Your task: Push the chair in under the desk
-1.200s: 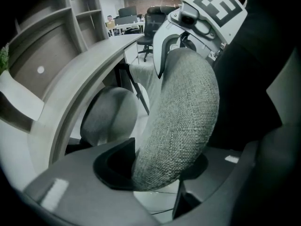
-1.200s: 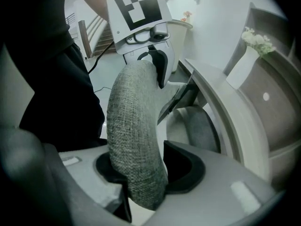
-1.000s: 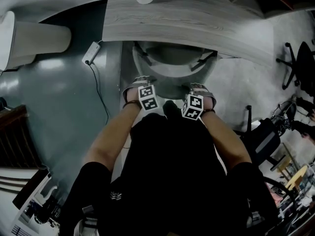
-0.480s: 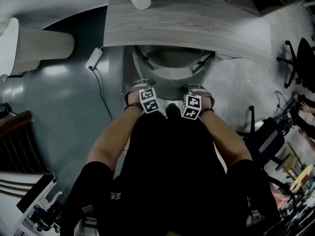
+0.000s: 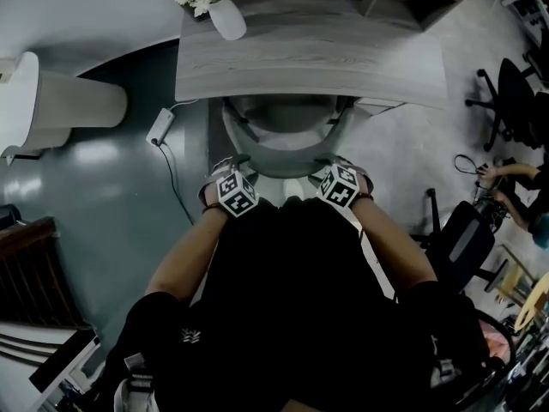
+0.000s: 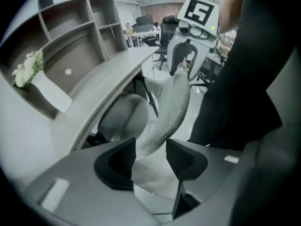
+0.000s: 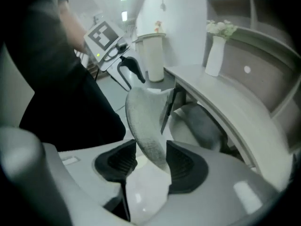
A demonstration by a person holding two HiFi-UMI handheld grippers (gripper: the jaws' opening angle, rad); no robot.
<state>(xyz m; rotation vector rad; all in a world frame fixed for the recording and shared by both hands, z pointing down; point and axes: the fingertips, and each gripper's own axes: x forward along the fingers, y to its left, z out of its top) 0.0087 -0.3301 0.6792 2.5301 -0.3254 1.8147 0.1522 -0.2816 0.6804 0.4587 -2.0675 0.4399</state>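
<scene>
A: Head view: I see the chair [image 5: 283,136] seat tucked under the desk [image 5: 309,58], back sticking out. Fingers unreadable there.

B: Gripper views: left gripper [image 6: 150,157] spread, chair back loose between. Right gripper [image 7: 150,160] just been opening, back between, not pinched.

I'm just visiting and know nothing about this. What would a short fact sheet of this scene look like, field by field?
Chair: grey, seat partly under the desk, backrest toward the person
Desk: wood-grain top, vase of white flowers at its far left corner
Left gripper: open, backrest's top edge between its jaws
Right gripper: jaws just opening, same edge between them
Floor: power strip, white bin to the left
</scene>
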